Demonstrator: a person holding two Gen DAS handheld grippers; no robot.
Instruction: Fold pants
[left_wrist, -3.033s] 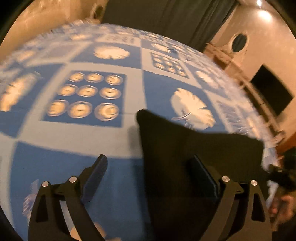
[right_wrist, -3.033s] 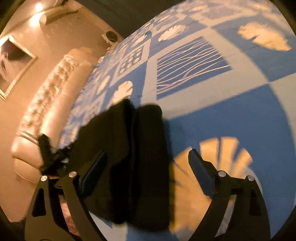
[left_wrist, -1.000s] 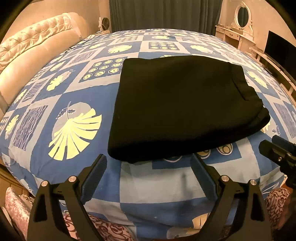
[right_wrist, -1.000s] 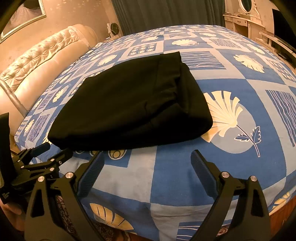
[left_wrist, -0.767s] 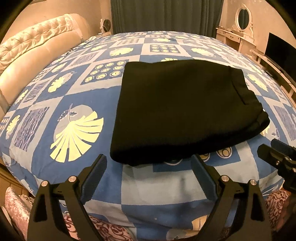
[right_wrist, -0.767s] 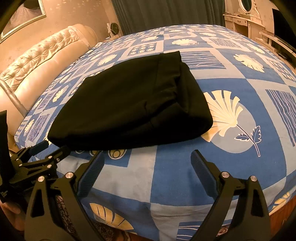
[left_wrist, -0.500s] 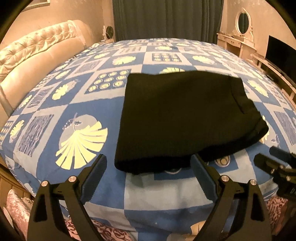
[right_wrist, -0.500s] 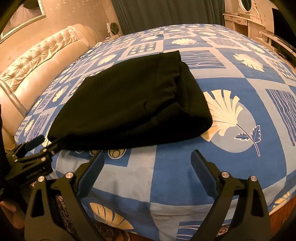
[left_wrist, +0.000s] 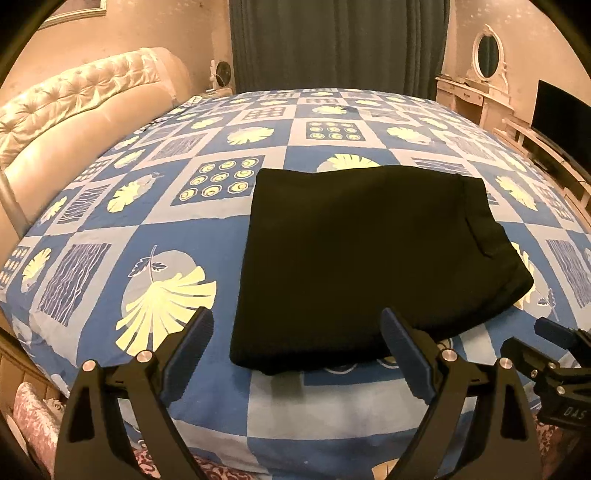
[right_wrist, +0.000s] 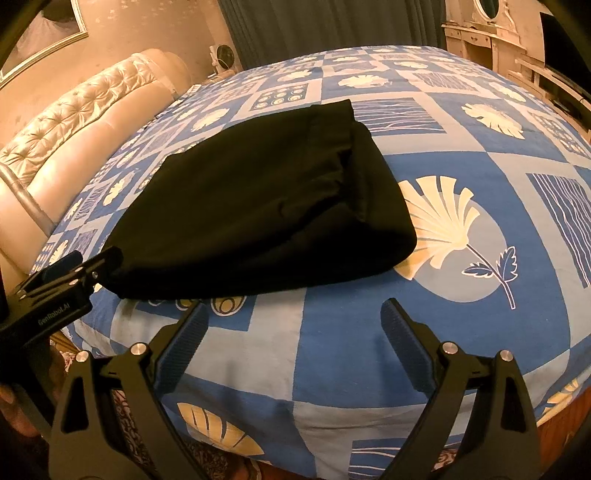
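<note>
The black pants (left_wrist: 362, 258) lie folded into a flat, roughly square stack on the blue patterned bed cover (left_wrist: 177, 236). In the right wrist view the pants (right_wrist: 258, 206) sit near the bed's front edge. My left gripper (left_wrist: 297, 339) is open and empty, held back just short of the stack's near edge. My right gripper (right_wrist: 295, 325) is open and empty, over the bed's front edge to the right of the stack. Each gripper shows at the edge of the other's view, the right one (left_wrist: 554, 354) and the left one (right_wrist: 66, 280).
A tufted cream headboard (left_wrist: 74, 107) runs along the left. Dark curtains (left_wrist: 332, 40) hang at the back. A white dresser with an oval mirror (left_wrist: 487, 55) and a dark screen (left_wrist: 561, 110) stand at the right. A patterned bed skirt (right_wrist: 122, 417) hangs below.
Three seconds ago both grippers were low over the pants; both have since drawn back and up from the folded stack. In the last second the left gripper kept rising; the right barely moved.
</note>
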